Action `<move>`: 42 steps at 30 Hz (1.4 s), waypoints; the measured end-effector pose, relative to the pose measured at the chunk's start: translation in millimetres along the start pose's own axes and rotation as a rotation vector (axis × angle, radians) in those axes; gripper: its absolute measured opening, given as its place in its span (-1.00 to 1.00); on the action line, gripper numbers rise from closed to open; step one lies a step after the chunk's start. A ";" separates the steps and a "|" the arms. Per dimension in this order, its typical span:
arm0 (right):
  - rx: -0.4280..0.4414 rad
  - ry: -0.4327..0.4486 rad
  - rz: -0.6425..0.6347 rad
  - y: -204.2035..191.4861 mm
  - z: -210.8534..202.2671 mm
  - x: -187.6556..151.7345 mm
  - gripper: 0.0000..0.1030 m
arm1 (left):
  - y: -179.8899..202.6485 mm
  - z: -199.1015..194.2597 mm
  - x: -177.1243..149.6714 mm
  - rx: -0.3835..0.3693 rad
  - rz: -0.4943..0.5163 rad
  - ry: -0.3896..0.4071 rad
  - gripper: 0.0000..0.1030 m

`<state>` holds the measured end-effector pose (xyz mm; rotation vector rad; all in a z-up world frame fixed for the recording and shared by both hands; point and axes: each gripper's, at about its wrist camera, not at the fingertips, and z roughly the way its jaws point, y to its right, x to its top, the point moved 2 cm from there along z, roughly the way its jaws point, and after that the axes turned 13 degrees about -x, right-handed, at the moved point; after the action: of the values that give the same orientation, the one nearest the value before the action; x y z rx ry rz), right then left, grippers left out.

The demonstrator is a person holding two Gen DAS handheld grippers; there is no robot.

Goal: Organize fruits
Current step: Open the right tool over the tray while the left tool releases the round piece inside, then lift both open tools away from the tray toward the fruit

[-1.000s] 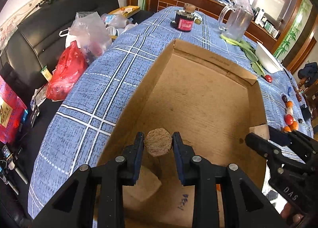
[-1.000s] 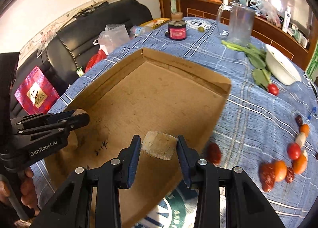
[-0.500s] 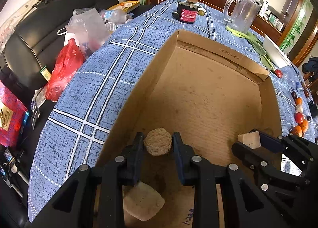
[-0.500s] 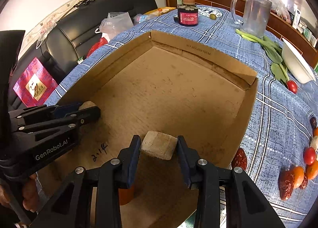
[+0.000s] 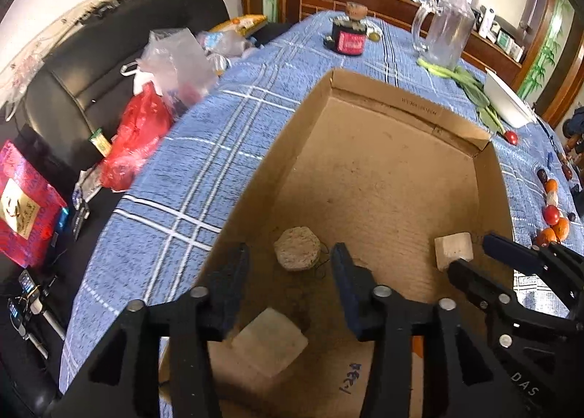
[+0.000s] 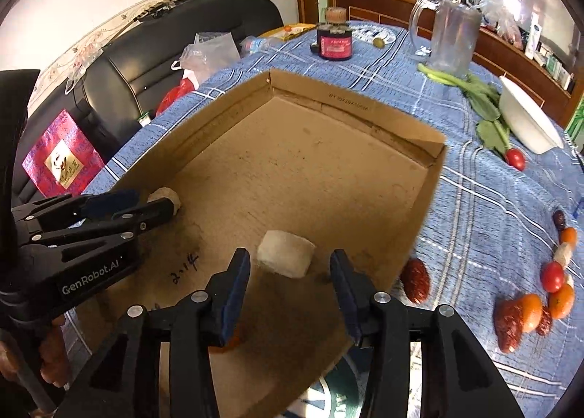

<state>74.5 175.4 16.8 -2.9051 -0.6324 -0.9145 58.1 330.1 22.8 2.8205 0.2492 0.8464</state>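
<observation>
- Cardboard box (image 5: 383,177), shallow and open-topped, on the surface (image 5: 204,148) with its blue plaid cloth.
- Left tongs (image 5: 290,272): spread wide, gripping nothing; round brown piece (image 5: 296,248) lies on the box floor between the tips, touching neither.
- Right tongs (image 6: 290,272): spread wide, gripping nothing; pale block (image 6: 285,253) lies on the box floor between the tips.
- Second pale block (image 5: 270,341) inside the box, near the left tongs.
- Loose fruits (image 6: 536,303), red and orange, on the cloth right of the box.
- Glass jug (image 6: 452,38), white bowl (image 6: 529,122), leafy greens (image 6: 481,100) and dark jar (image 6: 334,40) beyond the box.
</observation>
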 end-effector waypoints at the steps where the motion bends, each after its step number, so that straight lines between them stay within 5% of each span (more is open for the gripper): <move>1: -0.005 0.010 0.000 1.0 -4.8 -2.6 0.01 | 0.7 -3.4 -1.2 0.003 -0.002 0.010 0.04; 8: -0.072 0.117 0.001 16.0 -46.4 -24.9 0.16 | 14.8 -23.4 -11.6 0.035 0.000 0.077 0.08; 13: -0.145 0.198 0.034 42.3 -81.9 -47.8 0.58 | 47.4 -33.1 -18.2 0.024 0.041 0.114 0.21; 33: -0.429 0.190 0.408 244.8 -165.7 -170.6 0.68 | 254.5 -6.6 -62.2 -0.144 0.306 0.023 0.28; 42: -0.420 0.169 0.501 300.9 -163.9 -196.8 0.68 | 285.0 9.7 -73.8 -0.114 0.341 -0.032 0.30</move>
<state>-44.0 -197.7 70.2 -3.0324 0.3311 -1.3091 33.1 37.1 40.1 2.8058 -0.2843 0.8461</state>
